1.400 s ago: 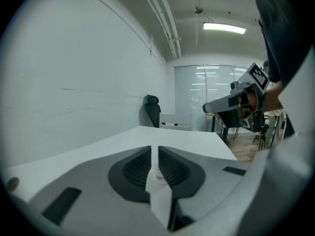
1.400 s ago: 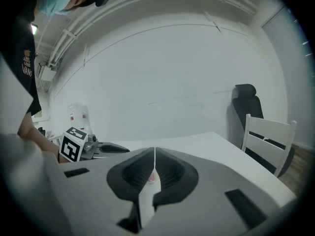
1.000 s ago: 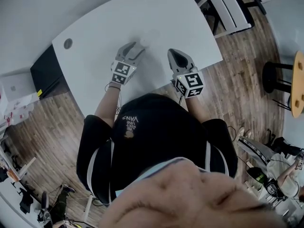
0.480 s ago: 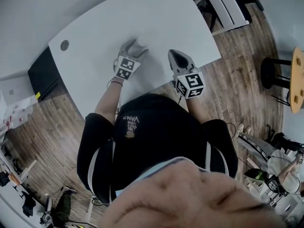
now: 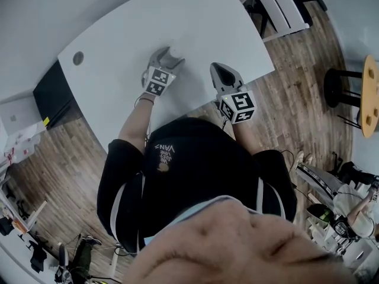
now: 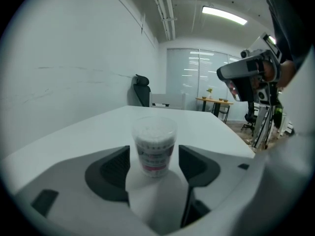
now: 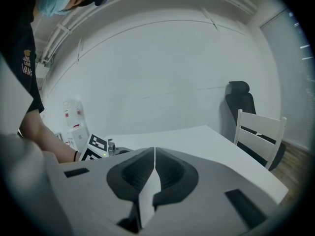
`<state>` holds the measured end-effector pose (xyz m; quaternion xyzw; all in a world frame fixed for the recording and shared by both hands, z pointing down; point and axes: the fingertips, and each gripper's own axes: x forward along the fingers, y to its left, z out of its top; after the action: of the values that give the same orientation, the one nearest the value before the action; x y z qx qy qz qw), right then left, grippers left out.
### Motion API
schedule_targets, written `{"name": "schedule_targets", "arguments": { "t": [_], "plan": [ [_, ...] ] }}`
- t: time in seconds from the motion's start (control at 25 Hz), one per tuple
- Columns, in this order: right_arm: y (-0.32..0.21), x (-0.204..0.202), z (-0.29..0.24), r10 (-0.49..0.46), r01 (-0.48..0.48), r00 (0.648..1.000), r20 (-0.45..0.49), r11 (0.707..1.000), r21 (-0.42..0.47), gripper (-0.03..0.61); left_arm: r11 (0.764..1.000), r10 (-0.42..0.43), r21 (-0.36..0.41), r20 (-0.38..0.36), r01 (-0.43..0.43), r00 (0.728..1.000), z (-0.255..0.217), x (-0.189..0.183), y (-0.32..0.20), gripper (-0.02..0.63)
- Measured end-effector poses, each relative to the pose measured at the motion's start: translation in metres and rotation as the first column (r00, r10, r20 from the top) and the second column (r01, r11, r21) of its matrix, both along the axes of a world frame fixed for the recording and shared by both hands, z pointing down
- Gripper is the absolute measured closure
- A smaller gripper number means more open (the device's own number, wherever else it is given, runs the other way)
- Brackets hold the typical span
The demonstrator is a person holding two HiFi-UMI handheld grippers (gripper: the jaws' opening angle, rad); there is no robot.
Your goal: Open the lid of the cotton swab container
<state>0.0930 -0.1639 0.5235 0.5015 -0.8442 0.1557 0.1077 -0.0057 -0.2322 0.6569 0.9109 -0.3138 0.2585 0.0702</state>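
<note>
Tabletop [image 5: 195,22]: smooth, white; the container may skid on it.
Left tool [image 6: 154,167]: jaws wide apart, flanking the container without touching; an off-centre close would likely tip it.
Right tool [image 7: 154,168]: jaws together, empty, well aside.
Container [image 6: 154,146]: upright on the tabletop, probably light.
Lid [image 6: 154,124]: on; squeezing may jam it.

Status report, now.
Left hand-held gripper open, straddling container, not touching. Right hand-held gripper shut, empty. Lid on. Nothing in the way.

My cotton swab container [image 6: 154,149] is clear with white swabs and a dark-and-pink label, the table [image 5: 195,22] white, my left gripper [image 6: 154,161] and right gripper [image 7: 153,173] pale grey with black pads [image 6: 115,168], their marker cubes [image 5: 237,106] black-and-white squares, the floor [image 5: 308,70] brown wood-grain.
</note>
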Motion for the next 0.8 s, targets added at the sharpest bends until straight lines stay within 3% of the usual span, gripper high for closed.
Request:
{"name": "schedule_targets", "arguments": {
  "t": [0.8],
  "plan": [
    [0.004, 0.004, 0.003, 0.013, -0.013, 1.000, -0.007, 1.000, -0.010, 0.565, 0.999, -0.023, -0.037, 0.098, 0.026, 0.995, 0.018, 0.001, -0.005, 0.344]
  ]
}}
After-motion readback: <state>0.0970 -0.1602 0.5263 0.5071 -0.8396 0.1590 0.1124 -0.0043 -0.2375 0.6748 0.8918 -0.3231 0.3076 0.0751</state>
